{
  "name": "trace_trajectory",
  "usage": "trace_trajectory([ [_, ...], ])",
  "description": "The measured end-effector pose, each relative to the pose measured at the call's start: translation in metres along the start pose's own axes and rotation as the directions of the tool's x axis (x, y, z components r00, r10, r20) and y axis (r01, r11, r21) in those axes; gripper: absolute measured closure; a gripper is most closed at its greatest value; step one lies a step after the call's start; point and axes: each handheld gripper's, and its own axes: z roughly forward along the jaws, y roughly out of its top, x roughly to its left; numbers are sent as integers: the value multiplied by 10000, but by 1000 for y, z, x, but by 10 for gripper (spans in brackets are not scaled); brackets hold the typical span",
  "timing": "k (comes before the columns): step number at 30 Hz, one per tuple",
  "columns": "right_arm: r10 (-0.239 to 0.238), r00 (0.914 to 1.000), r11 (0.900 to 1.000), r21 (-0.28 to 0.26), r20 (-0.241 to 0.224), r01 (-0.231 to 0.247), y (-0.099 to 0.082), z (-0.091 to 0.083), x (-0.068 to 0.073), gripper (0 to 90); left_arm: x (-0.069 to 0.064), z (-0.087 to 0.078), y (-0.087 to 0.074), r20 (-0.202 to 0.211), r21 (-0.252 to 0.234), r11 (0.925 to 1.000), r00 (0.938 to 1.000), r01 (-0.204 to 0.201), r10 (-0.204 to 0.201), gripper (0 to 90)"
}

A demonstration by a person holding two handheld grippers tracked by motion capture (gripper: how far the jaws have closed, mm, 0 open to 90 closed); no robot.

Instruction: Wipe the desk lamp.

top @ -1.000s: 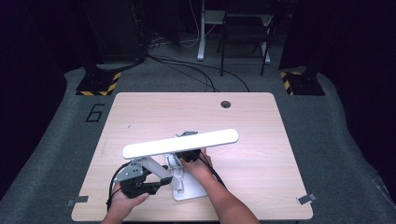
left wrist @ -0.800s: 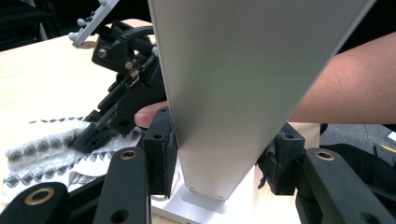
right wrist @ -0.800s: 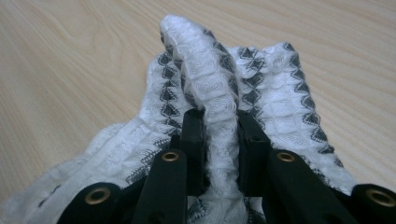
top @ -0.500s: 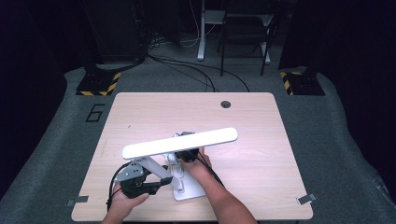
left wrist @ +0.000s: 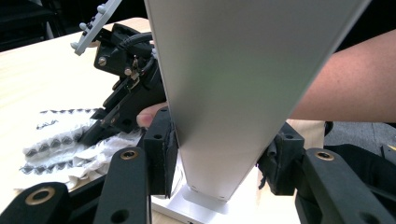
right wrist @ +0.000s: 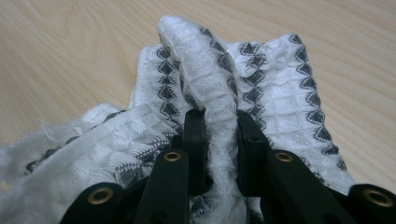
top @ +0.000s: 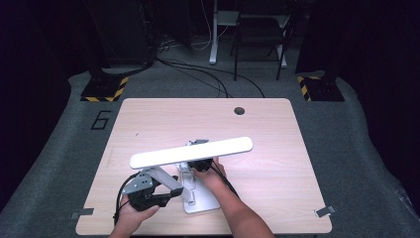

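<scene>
Near the table's (top: 148, 119) six o'clock edge stands a white desk lamp, its long head (top: 190, 152) running from nine o'clock up toward two. Its square base (top: 204, 204) sits flat on the wood. The left gripper (left wrist: 219, 154) clamps the lamp's flat arm (left wrist: 224, 93) low down, just above the base, both pads pressed against the arm's edges, so the lamp is braced. In the high view that gripper (top: 148, 191) lies at about seven o'clock of the base, level with the tabletop.

The right gripper (right wrist: 219, 140) has its jaws nearly together on a raised fold of a white cloth (right wrist: 261, 84) with dark diamond marks; its jaws have just been closing, and the fold is pinched between them. From above, the right gripper (top: 200, 165) sits under the lamp head, at twelve o'clock of the base. The cloth (left wrist: 70, 140) lies crumpled on the table beside the base.

This looks like wiping the lamp with the cloth. To do it well, the pinch should take a thick enough fold that the cloth does not slip out on contact. The left grip should stay firm and unmoving, since the tall arm gives any push plenty of leverage to tip the base. Strokes are best kept light, running along the arm rather than across it.
</scene>
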Motion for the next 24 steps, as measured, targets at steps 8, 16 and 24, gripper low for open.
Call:
trace_trajectory([
  [8, 33, 9999, 10000, 50, 167, -34, -8, -8, -11, 769, -1, 1, 0, -86, -105, 9999, 9999, 110, -111, 536],
  [16, 243, 9983, 9997, 66, 532, -247, -20, -19, -26, 767, -1, 1, 0, -147, -96, 9998, 9997, 177, -179, 538],
  [24, 403, 9954, 9989, 206, 871, -422, -33, -34, -42, 765, -1, 2, -1, -176, -106, 9996, 9995, 251, -253, 540],
])
